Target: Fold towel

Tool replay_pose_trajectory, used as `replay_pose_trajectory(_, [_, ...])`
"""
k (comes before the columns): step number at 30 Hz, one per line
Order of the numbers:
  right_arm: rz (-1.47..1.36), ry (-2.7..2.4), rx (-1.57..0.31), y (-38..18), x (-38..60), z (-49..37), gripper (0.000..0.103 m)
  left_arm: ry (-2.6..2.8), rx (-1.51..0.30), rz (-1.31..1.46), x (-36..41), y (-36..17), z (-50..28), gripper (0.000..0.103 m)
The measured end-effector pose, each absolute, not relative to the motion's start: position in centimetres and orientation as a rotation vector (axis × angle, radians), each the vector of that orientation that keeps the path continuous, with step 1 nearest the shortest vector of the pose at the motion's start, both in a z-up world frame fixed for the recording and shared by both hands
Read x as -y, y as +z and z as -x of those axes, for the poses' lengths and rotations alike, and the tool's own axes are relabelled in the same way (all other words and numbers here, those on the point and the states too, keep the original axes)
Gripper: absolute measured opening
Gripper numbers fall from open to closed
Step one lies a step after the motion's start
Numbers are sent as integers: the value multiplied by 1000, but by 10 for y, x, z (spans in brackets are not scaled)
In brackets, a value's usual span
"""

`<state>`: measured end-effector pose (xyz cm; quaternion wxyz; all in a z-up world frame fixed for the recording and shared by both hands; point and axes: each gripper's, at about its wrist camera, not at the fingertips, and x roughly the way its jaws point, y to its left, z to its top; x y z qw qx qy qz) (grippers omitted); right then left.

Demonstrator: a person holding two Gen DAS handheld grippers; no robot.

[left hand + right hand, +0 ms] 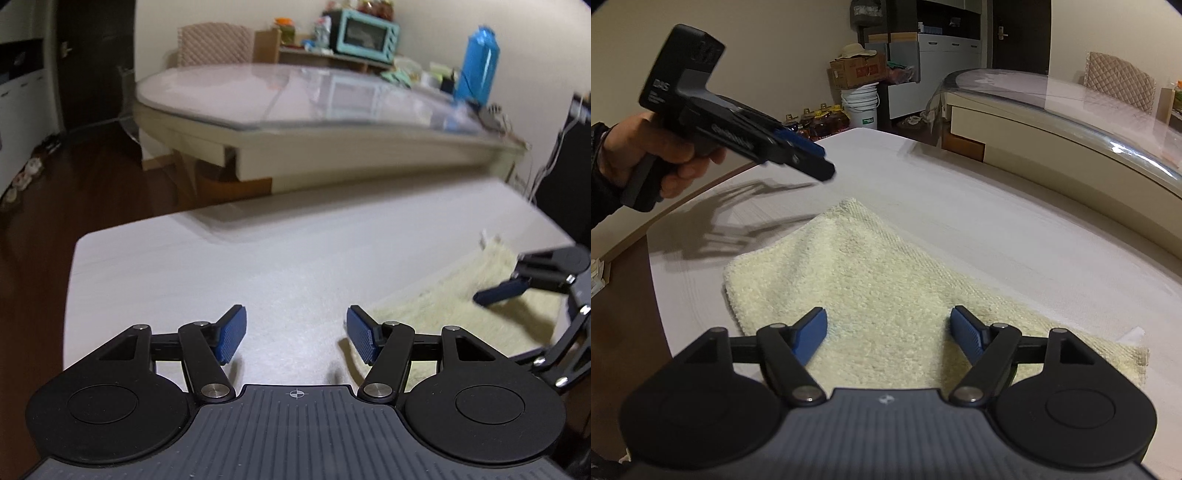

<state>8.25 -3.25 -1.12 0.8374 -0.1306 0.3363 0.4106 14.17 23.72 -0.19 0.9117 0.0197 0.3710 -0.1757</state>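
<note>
White table (997,229), "DAS"-marked left tongs (822,162)

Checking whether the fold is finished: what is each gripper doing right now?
Left gripper: open, holding nothing, over the bare table.
Right gripper: open, above the folded towel, not gripping it.

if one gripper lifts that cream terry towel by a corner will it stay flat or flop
The cream terry towel would probably flop: it lies limp on the white table, its edges soft and rounded. It looks folded already, so the layers may fall open. Its looped pile should grip the ribbed blue pads rather than slip.
</note>
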Motion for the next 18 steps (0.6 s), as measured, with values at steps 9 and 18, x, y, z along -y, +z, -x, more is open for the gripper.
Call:
replay_pose_trajectory(9, [368, 928, -527, 20, 22, -26, 60, -314, -731, -28, -251, 5, -120, 65])
replay_pose_trajectory(18, [703, 926, -405, -3, -56, 32, 31, -287, -700, 6, -272, 10, -77, 68])
